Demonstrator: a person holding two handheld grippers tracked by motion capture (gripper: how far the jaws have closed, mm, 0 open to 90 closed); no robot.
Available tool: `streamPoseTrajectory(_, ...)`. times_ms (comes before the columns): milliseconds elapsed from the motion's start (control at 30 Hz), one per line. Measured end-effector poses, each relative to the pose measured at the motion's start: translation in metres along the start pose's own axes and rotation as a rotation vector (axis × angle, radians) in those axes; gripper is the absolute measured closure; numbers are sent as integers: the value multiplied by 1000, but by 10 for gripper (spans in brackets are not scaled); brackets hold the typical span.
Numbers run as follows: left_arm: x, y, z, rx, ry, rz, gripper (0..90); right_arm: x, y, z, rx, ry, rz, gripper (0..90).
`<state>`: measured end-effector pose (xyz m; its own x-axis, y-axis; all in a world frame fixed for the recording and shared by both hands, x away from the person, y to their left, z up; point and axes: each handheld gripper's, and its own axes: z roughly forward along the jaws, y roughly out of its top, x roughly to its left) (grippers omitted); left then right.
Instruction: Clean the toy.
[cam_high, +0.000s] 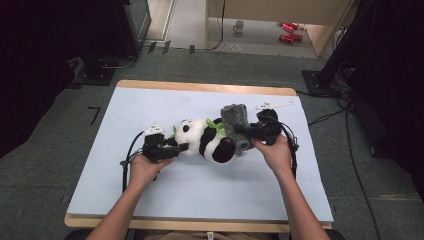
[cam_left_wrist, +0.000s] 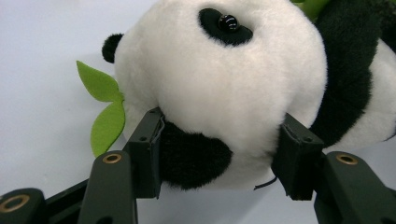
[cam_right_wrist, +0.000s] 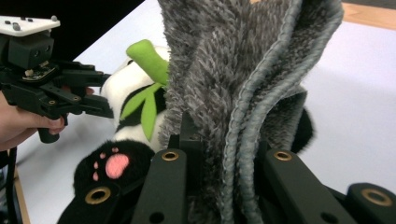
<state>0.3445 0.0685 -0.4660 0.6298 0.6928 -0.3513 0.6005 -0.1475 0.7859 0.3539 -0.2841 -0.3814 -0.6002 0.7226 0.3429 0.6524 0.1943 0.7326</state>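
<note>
Two grips: left gripper (cam_left_wrist: 219, 154) clamps panda (cam_left_wrist: 224, 88) head, right gripper (cam_right_wrist: 224, 154) pinches grey cloth (cam_right_wrist: 243, 70) (pink paw close-up).

One plush panda (cam_high: 206, 140) and one grey fuzzy cloth (cam_high: 236, 120) lie on one table (cam_high: 200, 190). Two grippers, left gripper (cam_high: 181, 147) and right gripper (cam_high: 239, 131), are in two hands. One mug (cam_high: 239, 26) stands on the floor beyond.

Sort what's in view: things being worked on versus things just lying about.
In use:
- toy panda, head held by the left gripper
- grey cloth, pinched by the right gripper

Lying about:
- mug
- red cans
- white bracket
</note>
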Motion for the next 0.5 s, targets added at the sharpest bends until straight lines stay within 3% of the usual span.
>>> streamPoseTrajectory(233,-2,-3,0,17,17,26,439,4,0,27,62,46,14,769)
streamPoseTrajectory(400,-3,-4,1,20,20,29,441,4,-5,33,81,49,9,771)
streamPoseTrajectory(500,-3,-2,3,41,21,5,443,-1,-11,34,97,40,18,774)
